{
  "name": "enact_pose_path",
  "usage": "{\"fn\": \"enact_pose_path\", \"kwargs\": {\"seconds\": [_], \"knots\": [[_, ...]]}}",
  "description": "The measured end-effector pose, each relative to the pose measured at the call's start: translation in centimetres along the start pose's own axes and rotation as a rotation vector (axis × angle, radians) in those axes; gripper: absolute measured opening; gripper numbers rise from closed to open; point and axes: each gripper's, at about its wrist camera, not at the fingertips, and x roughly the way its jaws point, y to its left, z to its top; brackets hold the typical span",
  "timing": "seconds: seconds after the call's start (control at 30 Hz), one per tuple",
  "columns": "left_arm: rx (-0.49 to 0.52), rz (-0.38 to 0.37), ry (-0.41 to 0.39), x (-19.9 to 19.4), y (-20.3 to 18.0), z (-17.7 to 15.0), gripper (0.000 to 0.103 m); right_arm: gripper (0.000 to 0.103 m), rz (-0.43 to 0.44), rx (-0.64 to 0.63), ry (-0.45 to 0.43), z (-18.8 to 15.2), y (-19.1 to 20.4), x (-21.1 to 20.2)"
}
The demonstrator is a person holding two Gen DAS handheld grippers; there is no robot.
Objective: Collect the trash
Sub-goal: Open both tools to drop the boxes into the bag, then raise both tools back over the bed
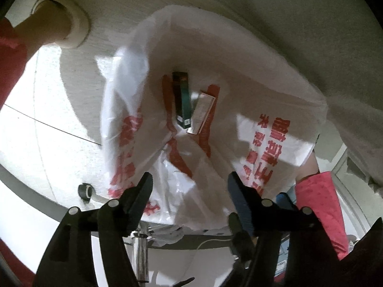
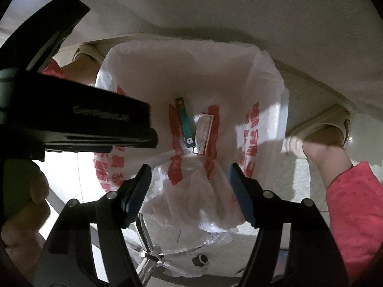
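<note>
In both wrist views a white plastic bag (image 1: 191, 91) with red print lies open on the pale floor (image 1: 36, 131). Two small boxes lie inside it, near the centre of each view. The green box (image 1: 183, 100) lies long-ways, and the white and red box (image 1: 203, 111) is just beside it at about 3 o'clock; whether their near ends touch I cannot tell.

The left gripper (image 1: 190, 184) is at 6 o'clock in its own view. Its jaws stand apart and nothing is between them; only the bag shows behind the gap. The right gripper (image 2: 189, 177) is also released, with its two blue-padded fingers (image 2: 239, 191) wide apart over the crumpled lower part of the bag.

In the right wrist view the black body of the left gripper comes in from 9 o'clock, and a hand (image 2: 21, 203) holds it at about 8 o'clock. A foot in a cream slipper (image 2: 320, 131) stands at 3 o'clock beside the bag, with a pink trouser leg (image 2: 354, 215) below it. A second slippered foot (image 1: 59, 24) is at 10 o'clock in the left wrist view.
</note>
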Motion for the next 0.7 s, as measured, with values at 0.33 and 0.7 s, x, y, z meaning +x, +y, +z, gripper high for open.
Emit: {"fn": "enact_pose_path", "kwargs": {"seconds": [0.33,0.7], "knots": [[0.076,0.065,-0.147,-7.9,2.2,-5.7,0.072,0.079,-0.042,-0.019,-0.151,-2.7,-1.0,-8.5],[0.105,0.091,-0.622,-31.8,4.9,-13.0,0.089,0.093,-0.106,-0.127,-0.571,-4.2,-3.5,-30.8]]}}
